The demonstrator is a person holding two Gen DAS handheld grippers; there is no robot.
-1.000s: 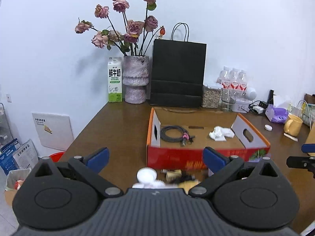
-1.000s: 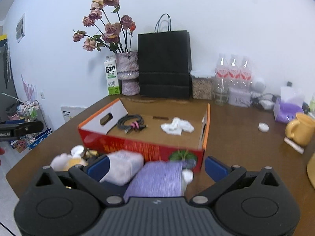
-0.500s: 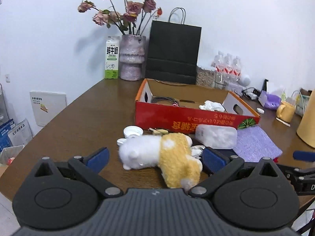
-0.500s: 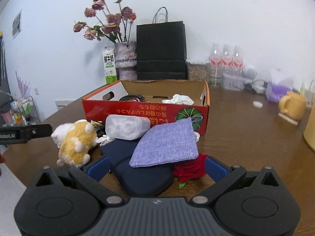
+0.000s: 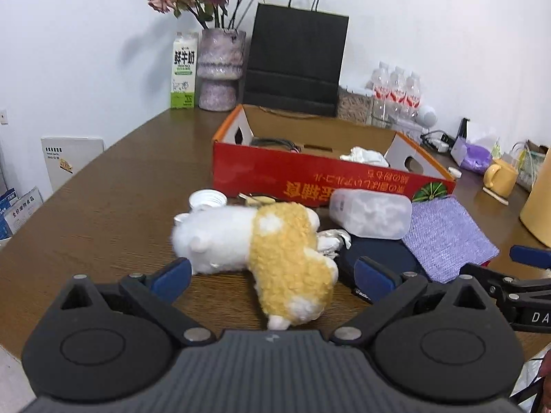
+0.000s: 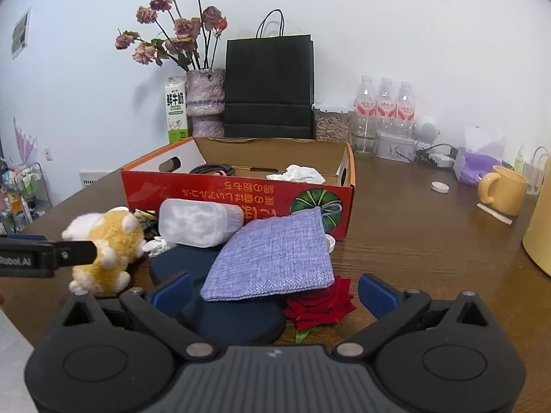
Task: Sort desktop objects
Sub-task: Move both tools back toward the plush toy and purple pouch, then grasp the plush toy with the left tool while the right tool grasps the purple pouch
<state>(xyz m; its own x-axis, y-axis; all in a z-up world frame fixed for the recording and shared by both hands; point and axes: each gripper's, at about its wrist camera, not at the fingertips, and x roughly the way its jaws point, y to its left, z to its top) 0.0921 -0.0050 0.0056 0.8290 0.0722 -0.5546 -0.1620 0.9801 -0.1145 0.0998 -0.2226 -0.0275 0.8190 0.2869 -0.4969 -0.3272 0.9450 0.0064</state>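
A white and yellow plush toy (image 5: 261,247) lies on its side on the brown table, in front of the red cardboard box (image 5: 320,179). My left gripper (image 5: 272,275) is open, its blue fingertips on either side of the plush's rear. Beside the plush lie a clear container of cotton (image 5: 370,213) and a purple cloth pouch (image 5: 447,237). My right gripper (image 6: 274,292) is open too. It hovers low over the pouch (image 6: 275,258), a dark blue pad (image 6: 234,320) and a red fabric flower (image 6: 320,306). Inside the box (image 6: 241,199) are a black cable and a crumpled tissue.
Behind the box stand a vase of dried roses (image 6: 205,103), a milk carton (image 6: 176,110), a black paper bag (image 6: 270,86) and water bottles (image 6: 384,103). At the right are a yellow mug (image 6: 504,189), a white cap (image 6: 439,186) and a tall yellow container (image 6: 540,227). A white lid (image 5: 207,199) lies near the plush.
Both grippers have drawn back from the box and dropped toward the table's near edge. The plush, pouch and pad now lie close in front of the open fingers.
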